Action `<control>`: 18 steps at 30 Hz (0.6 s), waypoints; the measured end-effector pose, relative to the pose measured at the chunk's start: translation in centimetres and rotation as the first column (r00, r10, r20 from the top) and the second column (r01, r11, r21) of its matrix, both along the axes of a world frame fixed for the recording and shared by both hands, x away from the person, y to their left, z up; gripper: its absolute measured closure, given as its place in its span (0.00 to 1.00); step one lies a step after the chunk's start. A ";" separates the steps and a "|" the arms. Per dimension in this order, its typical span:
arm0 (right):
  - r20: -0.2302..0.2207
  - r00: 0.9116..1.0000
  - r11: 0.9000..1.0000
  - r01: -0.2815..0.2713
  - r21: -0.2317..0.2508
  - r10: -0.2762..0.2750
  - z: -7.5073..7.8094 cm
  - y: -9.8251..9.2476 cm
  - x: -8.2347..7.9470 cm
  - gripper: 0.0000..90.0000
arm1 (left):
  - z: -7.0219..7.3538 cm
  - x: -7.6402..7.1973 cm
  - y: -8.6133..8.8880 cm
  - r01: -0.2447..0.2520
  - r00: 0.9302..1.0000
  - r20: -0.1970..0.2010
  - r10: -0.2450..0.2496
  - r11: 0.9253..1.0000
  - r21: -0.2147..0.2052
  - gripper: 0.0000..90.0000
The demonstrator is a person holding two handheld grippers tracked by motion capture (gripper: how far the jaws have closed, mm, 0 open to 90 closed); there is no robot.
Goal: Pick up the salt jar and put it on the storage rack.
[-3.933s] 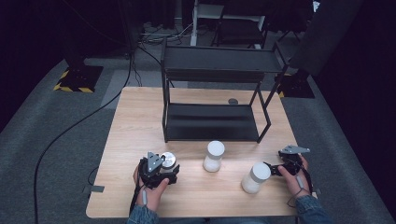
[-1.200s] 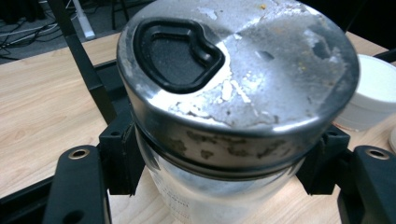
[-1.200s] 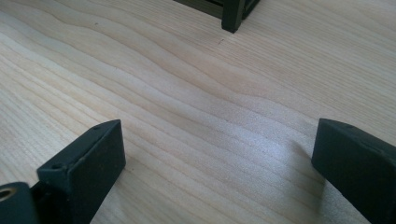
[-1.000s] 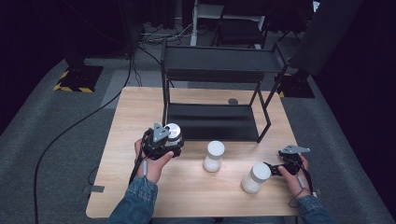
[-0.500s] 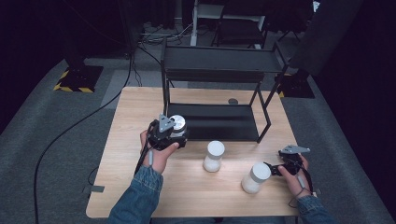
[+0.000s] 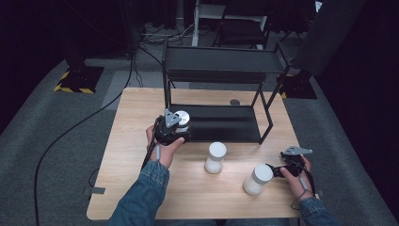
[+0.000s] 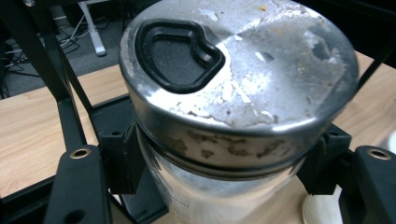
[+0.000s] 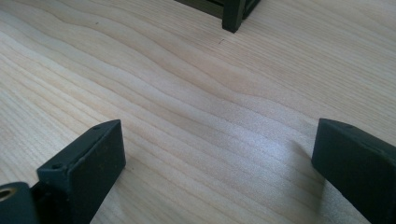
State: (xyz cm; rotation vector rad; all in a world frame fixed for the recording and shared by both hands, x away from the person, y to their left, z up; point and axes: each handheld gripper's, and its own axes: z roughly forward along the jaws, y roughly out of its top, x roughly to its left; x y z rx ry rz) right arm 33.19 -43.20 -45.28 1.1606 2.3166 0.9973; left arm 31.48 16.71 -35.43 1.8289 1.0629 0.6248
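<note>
A glass jar with a worn metal lid point(image 7: 238, 70) sits between the pads of my left gripper point(image 7: 223, 161), which is shut on it just under the lid. In the high view the left gripper point(image 6: 175, 128) holds this jar point(image 6: 181, 118) at the front left corner of the black rack's lower shelf point(image 6: 226, 125). A second white jar point(image 6: 215, 157) stands on the table in front of the shelf, and a third white jar point(image 6: 257, 179) stands further right. My right gripper point(image 6: 278, 170) rests just right of that third jar. Its jaws stand open over bare wood point(image 8: 219, 158).
The black two-tier rack point(image 6: 221, 66) stands at the back of the wooden table point(image 6: 127, 141); one rack foot point(image 8: 232, 18) shows ahead of the right gripper. A small dark disc point(image 6: 234, 102) lies behind the lower shelf. A cable point(image 6: 70, 132) runs across the carpet at left.
My left gripper has carried the metal-lidded jar from the table's front left, away from the person and to the right, up to the rack's lower shelf. The right gripper has stayed put.
</note>
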 end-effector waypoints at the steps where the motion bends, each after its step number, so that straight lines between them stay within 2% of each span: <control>1: 0.000 1.000 1.000 0.000 0.000 0.000 0.0 0.0 0.0 0.03 | -0.1 0.4 -0.1 0.000 1.000 0.003 0.001 1.000 -0.008 0.33; 7: 0.001 1.000 1.000 0.000 -0.001 0.000 0.0 0.0 0.0 0.03 | -0.2 1.7 -0.6 0.011 1.000 0.005 -0.010 1.000 -0.016 0.33; 18: 0.000 1.000 1.000 0.001 0.000 -0.001 0.0 0.0 0.0 0.03 | -0.5 3.3 -1.0 0.000 1.000 -0.004 0.000 1.000 -0.031 0.33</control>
